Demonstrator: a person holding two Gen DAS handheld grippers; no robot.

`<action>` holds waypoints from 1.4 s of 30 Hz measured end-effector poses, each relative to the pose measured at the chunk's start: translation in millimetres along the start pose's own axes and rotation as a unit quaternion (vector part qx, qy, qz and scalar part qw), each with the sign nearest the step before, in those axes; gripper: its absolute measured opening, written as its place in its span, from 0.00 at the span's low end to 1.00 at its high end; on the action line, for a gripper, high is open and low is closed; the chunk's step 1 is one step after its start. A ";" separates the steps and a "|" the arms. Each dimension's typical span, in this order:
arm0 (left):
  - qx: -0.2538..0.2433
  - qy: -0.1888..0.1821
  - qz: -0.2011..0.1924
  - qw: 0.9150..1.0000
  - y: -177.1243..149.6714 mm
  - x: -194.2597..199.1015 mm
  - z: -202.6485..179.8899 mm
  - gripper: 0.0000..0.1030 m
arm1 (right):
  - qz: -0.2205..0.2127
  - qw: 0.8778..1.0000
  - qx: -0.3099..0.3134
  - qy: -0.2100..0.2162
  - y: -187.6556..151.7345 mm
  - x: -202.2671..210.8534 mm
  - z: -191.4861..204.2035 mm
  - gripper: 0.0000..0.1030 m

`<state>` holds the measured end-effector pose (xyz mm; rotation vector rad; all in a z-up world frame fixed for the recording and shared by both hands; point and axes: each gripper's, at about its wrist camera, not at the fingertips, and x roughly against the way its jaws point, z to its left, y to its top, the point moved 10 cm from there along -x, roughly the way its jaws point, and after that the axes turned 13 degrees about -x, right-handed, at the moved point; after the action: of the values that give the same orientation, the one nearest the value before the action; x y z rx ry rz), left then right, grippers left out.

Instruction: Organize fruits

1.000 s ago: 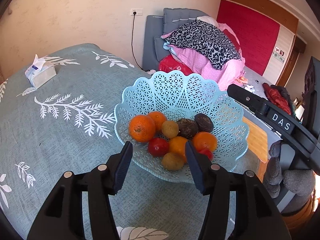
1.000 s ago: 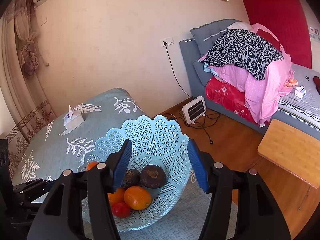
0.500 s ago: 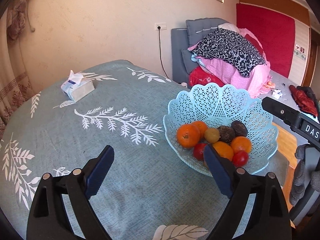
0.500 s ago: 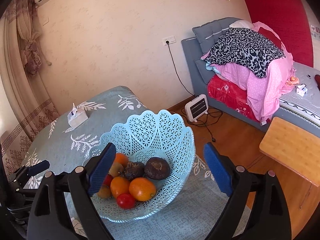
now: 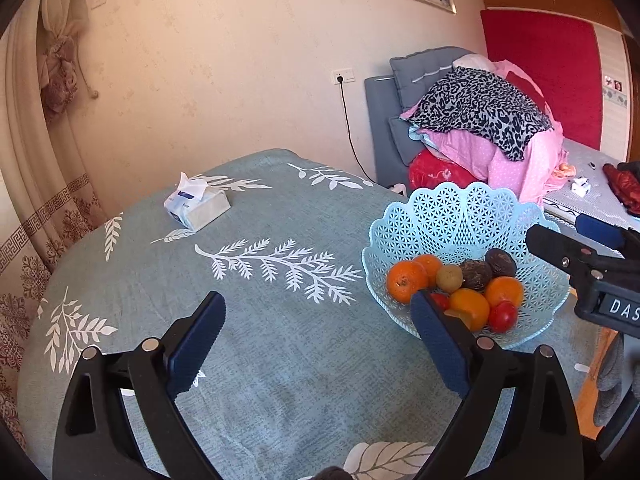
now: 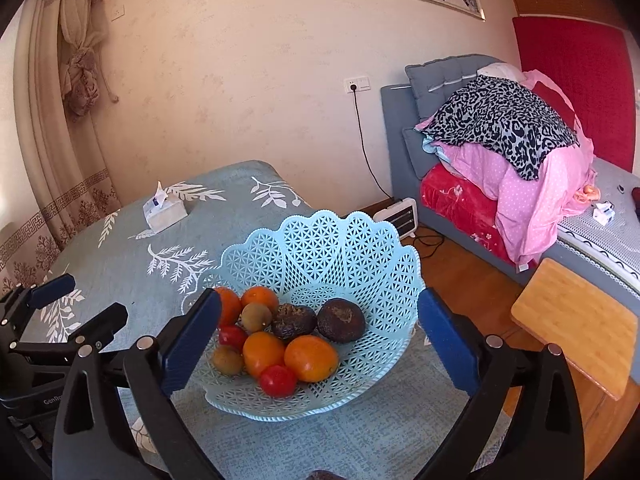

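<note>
A light blue lattice basket (image 5: 460,208) (image 6: 320,240) stands on the teal leaf-print tablecloth (image 5: 280,340). It holds several oranges (image 6: 310,358), red tomatoes (image 6: 277,380), kiwis (image 6: 256,316) and two dark wrinkled fruits (image 6: 340,320). My left gripper (image 5: 316,308) hovers over bare cloth left of the basket; its jaws are opening with nothing between them. My right gripper (image 6: 318,304) faces the basket from the near side, jaws opening wide. The basket shows beyond its blue pads (image 6: 192,340), which touch nothing.
A tissue box (image 5: 198,204) (image 6: 164,210) lies at the table's far side. The table edge runs just right of the basket, with a wooden stool (image 6: 576,320), a small heater (image 6: 396,216) and a bed piled with blankets (image 6: 500,128) beyond.
Both grippers' jaws have spread wide apart. Both have drawn back from the basket. The left one has swung left, so the basket now sits at its right.
</note>
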<state>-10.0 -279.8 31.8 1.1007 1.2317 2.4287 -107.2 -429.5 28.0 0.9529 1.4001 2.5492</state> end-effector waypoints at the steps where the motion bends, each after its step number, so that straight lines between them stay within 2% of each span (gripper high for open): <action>1: 0.001 0.001 -0.001 1.000 -0.1 1.4 0.7 0.90 | 0.000 1.000 0.006 -0.002 -1.4 0.9 2.3 0.97; 13: 0.013 0.021 -0.006 1.000 -0.9 11.2 11.1 0.90 | -0.004 0.999 0.035 -0.017 -8.6 2.1 10.6 0.97; 21: 0.008 0.037 0.004 0.999 -4.0 10.3 12.8 0.90 | -0.001 0.998 0.051 -0.024 -14.6 0.2 15.0 0.97; 22: 0.007 0.039 0.007 0.999 -4.8 9.4 13.5 0.90 | -0.003 0.998 0.056 -0.026 -14.9 -0.2 15.8 0.97; 23: 0.006 0.042 0.010 0.999 -5.9 8.3 14.0 0.95 | -0.004 0.998 0.059 -0.027 -15.3 -0.7 16.5 0.97; 25: 0.004 0.049 0.011 0.999 -6.3 7.8 13.6 0.95 | -0.003 0.998 0.064 -0.028 -16.1 -1.4 17.2 0.97; 42: -0.013 0.046 0.015 0.999 -7.4 1.8 5.0 0.95 | 0.007 0.997 0.068 -0.036 -22.0 -9.4 12.9 0.97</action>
<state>-8.8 -271.2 29.0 1.0176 1.2156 2.5366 -97.3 -410.5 11.2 1.0666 1.5681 2.4290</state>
